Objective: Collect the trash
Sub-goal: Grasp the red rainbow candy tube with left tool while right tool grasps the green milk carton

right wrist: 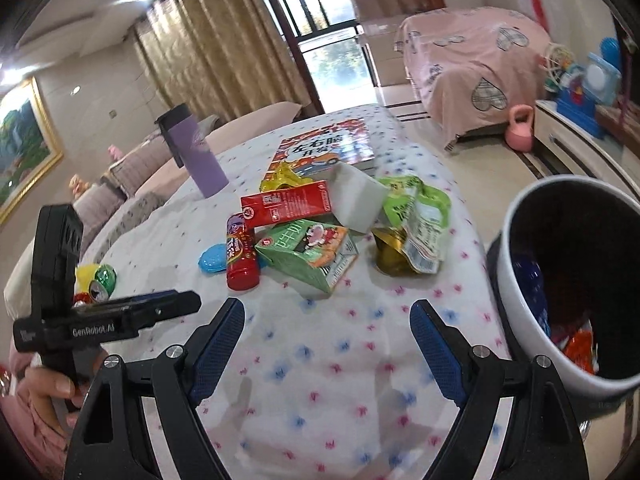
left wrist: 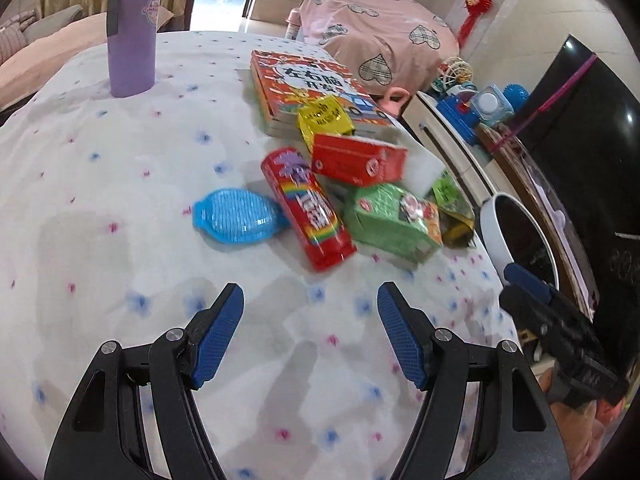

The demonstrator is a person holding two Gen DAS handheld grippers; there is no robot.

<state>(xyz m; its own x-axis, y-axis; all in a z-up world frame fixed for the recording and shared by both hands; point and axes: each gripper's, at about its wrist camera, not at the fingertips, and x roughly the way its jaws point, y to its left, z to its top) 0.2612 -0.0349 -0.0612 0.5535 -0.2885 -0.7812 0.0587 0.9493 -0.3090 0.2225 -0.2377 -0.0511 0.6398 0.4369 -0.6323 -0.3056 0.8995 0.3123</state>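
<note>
Trash pile: red carton [left wrist: 358, 159], green carton [left wrist: 390, 222], red tube [left wrist: 307, 209], green wrapper [right wrist: 416, 216], clustered mid-table toward the right edge, touching one another.
Bin: white bin [right wrist: 516, 280] just off the table's right edge, some trash inside.
Open room: bare tablecloth [left wrist: 120, 240] on the near side, between pile and both claws.
Left gripper [left wrist: 310, 304]: jaws spread wide, nothing held, low over near cloth.
Right gripper [right wrist: 327, 318]: jaws apart, nothing held, beside the bin.
</note>
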